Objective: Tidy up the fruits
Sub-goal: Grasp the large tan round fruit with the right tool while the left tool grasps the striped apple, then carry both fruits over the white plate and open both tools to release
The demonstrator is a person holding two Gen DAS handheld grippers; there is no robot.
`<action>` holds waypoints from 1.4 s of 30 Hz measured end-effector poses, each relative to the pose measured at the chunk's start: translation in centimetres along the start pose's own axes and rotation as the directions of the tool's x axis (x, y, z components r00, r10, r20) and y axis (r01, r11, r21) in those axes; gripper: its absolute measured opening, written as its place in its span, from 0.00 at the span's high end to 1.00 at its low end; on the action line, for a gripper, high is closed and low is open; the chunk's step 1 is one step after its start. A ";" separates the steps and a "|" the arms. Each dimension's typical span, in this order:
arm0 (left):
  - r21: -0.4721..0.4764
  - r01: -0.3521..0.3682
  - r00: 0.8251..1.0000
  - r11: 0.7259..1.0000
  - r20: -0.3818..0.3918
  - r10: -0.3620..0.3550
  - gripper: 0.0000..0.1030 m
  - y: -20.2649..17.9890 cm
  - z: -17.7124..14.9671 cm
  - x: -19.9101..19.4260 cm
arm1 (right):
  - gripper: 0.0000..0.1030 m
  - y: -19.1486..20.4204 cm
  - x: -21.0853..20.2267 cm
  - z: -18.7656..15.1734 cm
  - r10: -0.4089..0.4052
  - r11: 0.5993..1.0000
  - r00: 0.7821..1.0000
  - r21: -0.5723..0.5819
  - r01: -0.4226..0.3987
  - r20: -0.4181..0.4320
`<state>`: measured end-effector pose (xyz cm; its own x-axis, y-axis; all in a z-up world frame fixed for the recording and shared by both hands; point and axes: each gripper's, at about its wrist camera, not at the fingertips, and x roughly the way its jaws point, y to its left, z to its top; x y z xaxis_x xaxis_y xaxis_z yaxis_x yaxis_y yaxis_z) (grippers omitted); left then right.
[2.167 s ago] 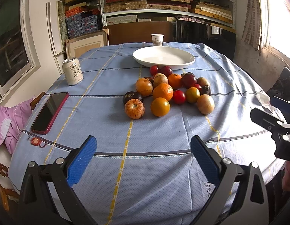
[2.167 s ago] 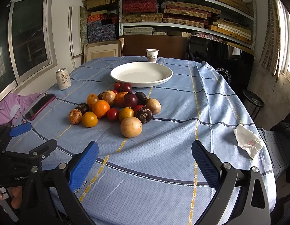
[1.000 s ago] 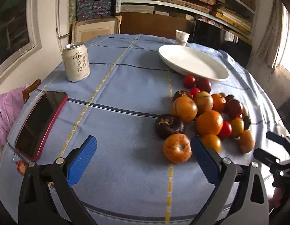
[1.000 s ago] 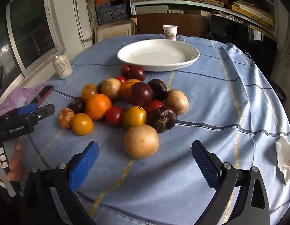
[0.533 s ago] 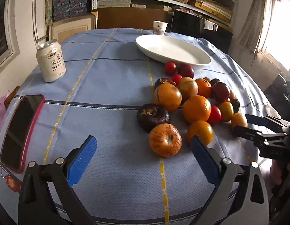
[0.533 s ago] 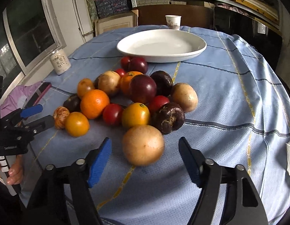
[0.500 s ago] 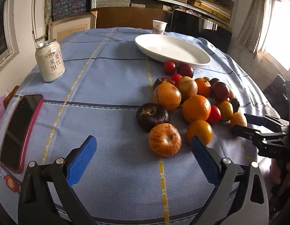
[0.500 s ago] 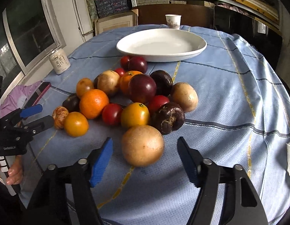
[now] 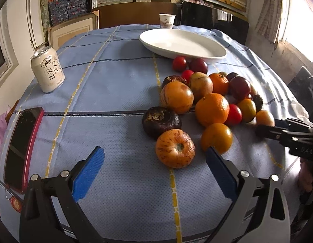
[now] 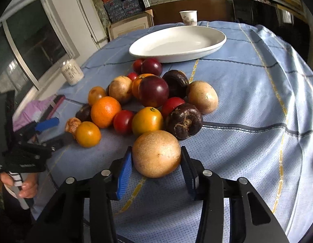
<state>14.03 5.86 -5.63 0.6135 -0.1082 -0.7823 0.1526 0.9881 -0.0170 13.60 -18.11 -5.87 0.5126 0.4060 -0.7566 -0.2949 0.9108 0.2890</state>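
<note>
Left view: the left hand-held gripper point(image 9: 154, 167) hangs wide apart over the tabletop point(image 9: 116, 93), a striped orange fruit point(image 9: 175, 148) just ahead. Right view: the right hand-held gripper point(image 10: 156, 165) is closing around the big tan fruit point(image 10: 156, 154), pads at its sides.

Some nineteen fruits are lying in one pile on the table point(image 10: 257, 81), though the heap is hiding part of the count. Four dark fruits point(image 10: 184, 121) are showing, one of them half hidden. Four small red fruits point(image 9: 179, 63) are sitting among them. Three tan fruits point(image 10: 156, 154) are lying there, along with two plums point(image 10: 153, 91), two oranges point(image 9: 212, 109) and two yellow-orange fruits point(image 9: 216, 137). One smooth orange fruit point(image 9: 176, 97) and one striped fruit point(image 9: 175, 150) are making up the rest. One plate point(image 10: 217, 40), one cup point(image 10: 188, 17), one can point(image 9: 48, 69), one phone point(image 9: 20, 147) and one tissue point(image 9: 298, 109) are also lying on the table.
</note>
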 end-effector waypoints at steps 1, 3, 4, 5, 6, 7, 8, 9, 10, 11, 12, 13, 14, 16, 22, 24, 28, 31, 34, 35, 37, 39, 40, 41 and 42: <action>0.001 -0.008 1.000 1.000 -0.004 0.008 0.07 -0.1 0.0 0.1 | 0.55 -0.3 0.0 0.0 0.017 1.000 1.000 0.013 -0.017 0.003; 0.006 -0.019 1.000 1.000 -0.013 0.019 0.16 -0.1 0.1 0.4 | 0.55 -0.5 0.0 0.0 0.032 0.999 0.999 0.026 -0.032 0.005; 0.007 -0.012 1.000 1.000 -0.021 0.013 0.19 -0.1 0.1 0.6 | 0.55 -0.6 0.0 0.0 0.036 0.999 0.999 0.028 -0.036 0.006; 0.009 -0.008 1.000 1.000 -0.026 0.009 0.20 -0.2 0.2 0.7 | 0.55 -0.5 0.0 0.0 0.037 0.999 0.999 0.028 -0.038 0.007; 0.015 -0.009 1.000 1.000 -0.026 0.009 0.20 -0.3 0.3 0.8 | 0.55 -0.5 0.0 0.0 0.039 0.999 0.999 0.029 -0.039 0.007; 0.023 -0.013 1.000 1.000 -0.025 0.014 0.21 -0.4 0.3 0.8 | 0.55 -0.6 0.0 0.0 0.044 0.998 0.999 0.033 -0.044 0.006; 0.028 -0.016 1.000 0.999 -0.026 0.016 0.22 -0.5 0.3 0.9 | 0.55 -0.7 0.0 0.0 0.049 0.998 0.999 0.037 -0.049 0.006; 0.035 -0.016 0.999 0.999 -0.027 0.017 0.22 -0.6 0.4 1.0 | 0.55 -0.8 0.0 -0.1 0.055 0.998 0.998 0.041 -0.055 0.006; 0.038 -0.009 1.000 0.999 -0.029 0.010 0.25 -0.7 0.5 1.0 | 0.55 -0.9 0.0 -0.1 0.058 0.997 0.998 0.044 -0.058 0.007; 0.039 -0.001 1.000 0.999 -0.030 0.002 0.28 -0.8 0.5 1.1 | 0.55 -1.0 0.0 -0.1 0.062 0.997 0.998 0.047 -0.062 0.007; 0.037 0.012 0.999 0.999 -0.034 -0.011 0.29 -0.8 0.7 1.2 | 0.55 -1.0 0.1 0.0 0.064 0.997 0.998 0.049 -0.065 0.007; 0.034 0.026 0.999 0.999 -0.037 -0.024 0.33 -0.8 0.7 1.3 | 0.55 -1.1 0.1 -0.1 0.066 0.997 0.998 0.049 -0.066 0.007; 0.030 0.040 0.998 0.999 -0.040 -0.038 0.38 -0.7 0.8 1.4 | 0.55 -1.1 0.0 -0.1 0.068 0.996 0.998 0.051 -0.068 0.007; 0.024 0.062 0.997 0.998 -0.044 -0.061 0.43 -0.8 1.1 1.7 | 0.55 -1.3 0.0 -0.1 0.076 0.995 0.997 0.057 -0.076 0.008; 0.034 0.074 0.996 0.997 -0.046 -0.072 0.53 -1.2 1.2 1.7 | 0.55 -1.5 0.0 -0.1 0.088 0.994 0.996 0.069 -0.089 0.010; 0.033 0.074 0.996 0.997 -0.059 -0.072 0.54 -1.3 1.1 1.6 | 0.55 -1.5 0.0 -0.1 0.088 0.994 0.996 0.069 -0.089 0.010; 0.065 0.042 0.997 0.997 -0.066 -0.038 0.55 -1.9 0.6 1.5 | 0.54 -1.4 0.1 -0.1 0.083 0.994 0.996 0.066 -0.084 0.008; 0.056 0.049 0.997 0.997 -0.062 -0.046 0.61 -1.7 0.6 1.4 | 0.55 -1.1 0.1 -0.1 0.068 0.996 0.998 0.052 -0.068 0.007; 0.036 0.051 0.997 0.998 -0.057 -0.049 0.61 -1.4 0.5 1.2 | 0.55 -1.0 -0.2 -0.1 0.072 0.996 0.997 0.045 -0.072 0.008; 0.033 0.053 0.997 0.998 -0.056 -0.051 0.61 -1.3 0.5 1.1 | 0.55 -0.9 -0.3 -0.1 0.082 0.996 0.997 0.044 -0.082 0.009; 0.024 0.065 0.997 0.998 -0.046 -0.064 0.61 -1.0 0.5 0.7 | 0.55 -0.6 -0.8 0.0 0.090 0.996 0.996 0.026 -0.090 0.017; 0.019 0.074 0.997 0.997 -0.035 -0.073 0.61 -0.7 0.6 0.2 | 0.55 -0.1 -1.3 0.2 0.070 0.998 0.997 -0.009 -0.069 0.029; 0.017 0.078 0.996 0.997 -0.032 -0.078 0.61 -0.6 0.8 0.0 | 0.55 0.2 -1.6 0.3 0.060 0.998 0.998 -0.030 -0.059 0.034; 0.016 0.086 0.996 0.996 -0.029 -0.085 0.61 -0.5 1.0 -0.2 | 0.56 0.4 -1.9 0.6 0.054 0.998 0.998 -0.047 -0.053 0.037; 0.018 0.100 0.995 0.995 -0.024 -0.099 0.61 -0.3 1.4 -0.5 | 0.56 0.5 -2.1 0.8 0.053 0.997 0.998 -0.057 -0.050 0.038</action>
<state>14.75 5.42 -4.31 0.5762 -0.2031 -0.7917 0.2267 0.9703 -0.0839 13.00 -18.45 -3.69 0.5267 0.4559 -0.7175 -0.3658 0.8834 0.2929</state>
